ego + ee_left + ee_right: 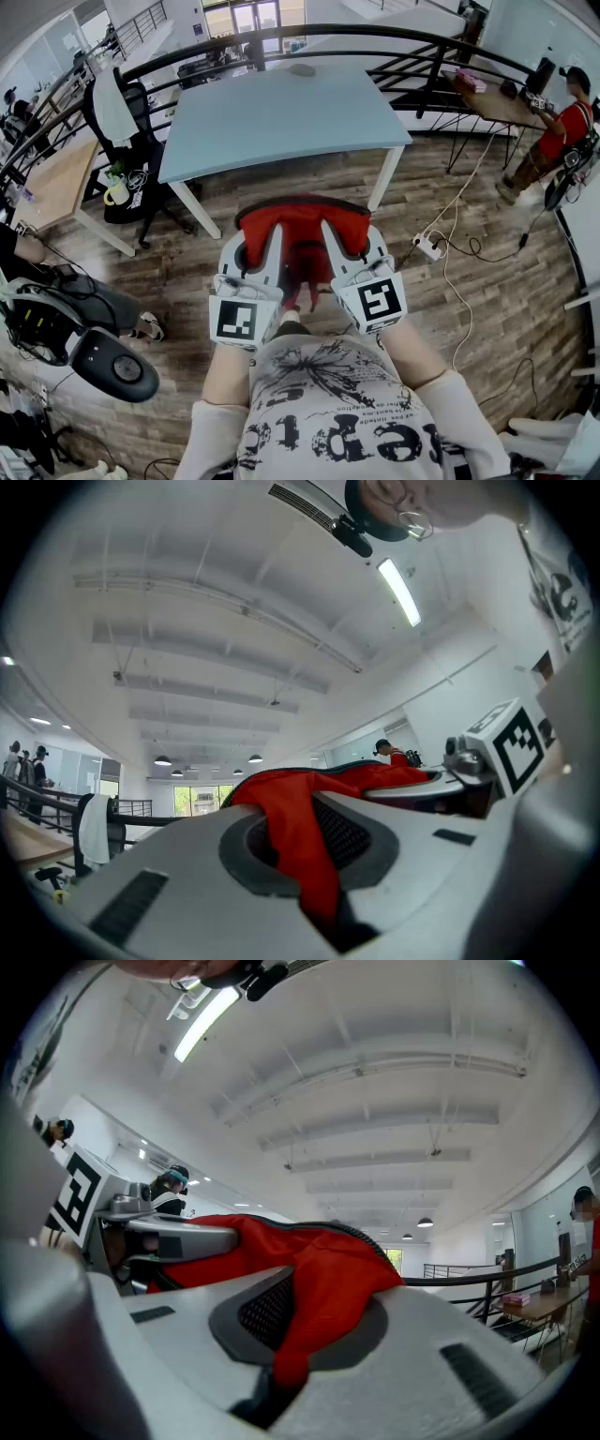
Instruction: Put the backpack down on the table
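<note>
Between the two grippers hangs the red backpack, short of the near edge of the pale blue table. The left gripper and the right gripper each pinch a fold of its fabric. Wooden floor lies below, and a black railing curves behind.

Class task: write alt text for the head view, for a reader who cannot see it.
Seen from above, a person holds up a red fabric backpack, its fabric pinched in the shut jaws of the white left gripper and right gripper. It hangs over a wood-plank floor, short of the pale blue rectangular table ahead.
</note>
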